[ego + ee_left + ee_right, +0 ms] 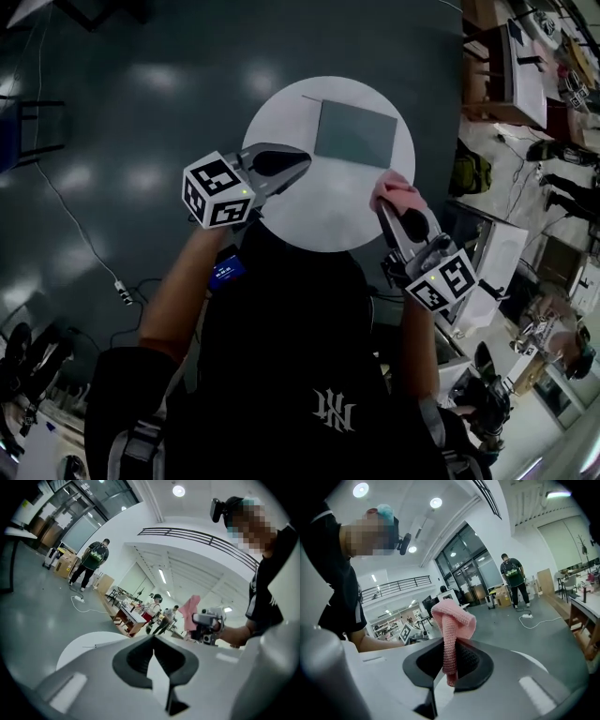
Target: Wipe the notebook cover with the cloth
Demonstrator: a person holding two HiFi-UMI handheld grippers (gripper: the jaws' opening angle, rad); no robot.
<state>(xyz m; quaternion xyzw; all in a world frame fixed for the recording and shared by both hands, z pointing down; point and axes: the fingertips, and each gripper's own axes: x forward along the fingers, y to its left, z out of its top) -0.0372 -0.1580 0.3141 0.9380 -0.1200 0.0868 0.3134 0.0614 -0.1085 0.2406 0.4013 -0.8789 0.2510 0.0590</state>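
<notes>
A white monogram point(335, 410) is showing on the person's black shirt. The right gripper point(386, 211) is clamping the pink cloth point(398, 190) at the round table's point(319, 202) edge. The left gripper point(300, 164) is hovering clenched and empty. The grey notebook point(354, 133) is lying farther back on the table.

Lab hall (workbenches point(132, 617), floor cables point(71, 221))
</notes>
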